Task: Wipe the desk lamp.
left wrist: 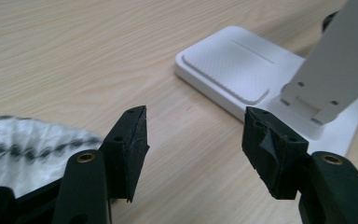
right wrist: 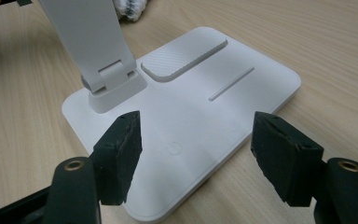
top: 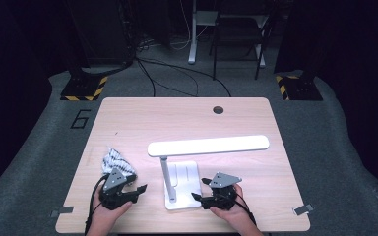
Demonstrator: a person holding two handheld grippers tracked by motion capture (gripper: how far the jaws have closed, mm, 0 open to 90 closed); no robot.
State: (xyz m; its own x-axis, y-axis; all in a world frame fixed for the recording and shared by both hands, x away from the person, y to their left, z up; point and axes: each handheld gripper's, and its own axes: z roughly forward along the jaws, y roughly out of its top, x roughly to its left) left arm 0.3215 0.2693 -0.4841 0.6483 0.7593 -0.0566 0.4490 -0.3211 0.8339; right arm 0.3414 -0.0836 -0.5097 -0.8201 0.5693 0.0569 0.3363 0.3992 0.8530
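Flanking the white desk lamp (top: 184,169) at the near edge of the wooden table (top: 128,118), both grippers stand wide open and empty. No pad touches anything.

Left gripper (top: 128,189): just left of the lamp, aimed toward it, nothing between its jaws in the left gripper view but bare tabletop. A striped cloth (top: 115,161) lies crumpled just beside it, on the far-left side.

Right gripper (top: 204,191): at the lamp's right near corner. In the right gripper view the jaws hover over the lamp base (right wrist: 186,116), straddling its front part, with the faint power symbol (right wrist: 172,149) between them.

Lamp itself: flat rectangular base, hinged post (right wrist: 91,42) rising from one near corner, long light bar (top: 207,145) reaching out level to the right, lit.

Handling judgement:
- Rigid plastic, smooth and probably slippery under the pads.
- Likely light overall, but the long bar hangs well off to one side, so it will probably want to tip or swing if lifted by the post.
- The hinge at the foot of the post may fold under side load, so pushing the bar looks risky.
- The base looks too wide to span across; its thin edge is the better bite.
- Best holds: one gripper pinching the base edge, the other clamping the flat post low, near the hinge.
- The textured pad (right wrist: 184,58) on the base gives no rim to grab.
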